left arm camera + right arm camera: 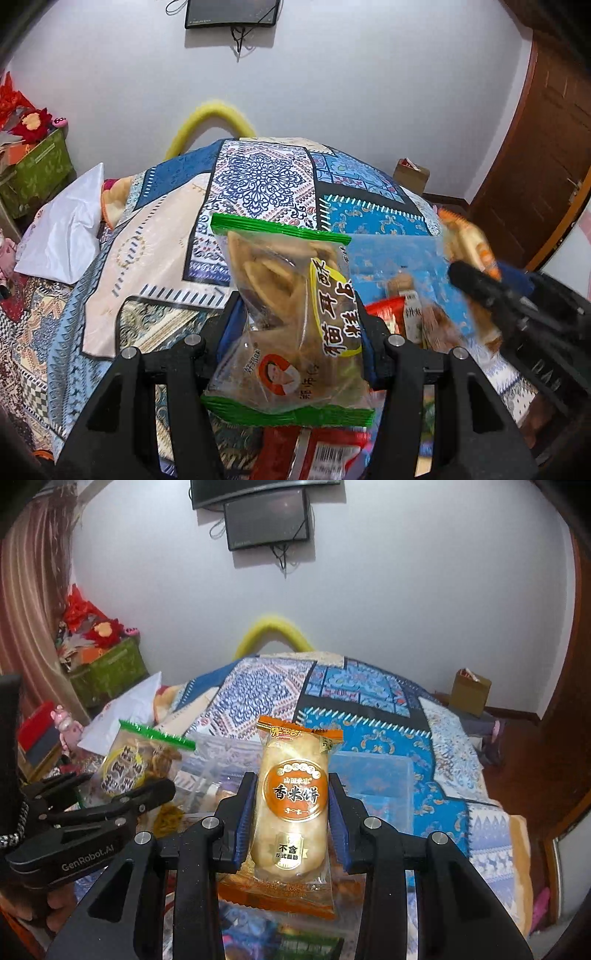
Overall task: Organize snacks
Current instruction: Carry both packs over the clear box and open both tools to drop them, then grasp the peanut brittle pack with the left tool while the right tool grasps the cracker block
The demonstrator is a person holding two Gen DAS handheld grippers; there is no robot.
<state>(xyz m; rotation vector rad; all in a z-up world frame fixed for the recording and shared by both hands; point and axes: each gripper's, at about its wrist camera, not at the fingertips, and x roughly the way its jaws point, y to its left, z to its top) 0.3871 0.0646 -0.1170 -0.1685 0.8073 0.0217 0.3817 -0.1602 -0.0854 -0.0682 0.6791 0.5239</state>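
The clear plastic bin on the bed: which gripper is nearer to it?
Right, narrowly. The right gripper, shut on the rice cracker pack, hangs just before the clear plastic bin. The left gripper, holding the green-edged snack bag, is off its left end.

Glossy clear plastic snack bag [291, 325]; patterned cloth bedspread [258, 184].

2 grippers [291, 808], 2 held snack packs [291, 812]

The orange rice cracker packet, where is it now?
The orange rice cracker packet stands upright in the right gripper, centre of the right wrist view, above the clear plastic box.
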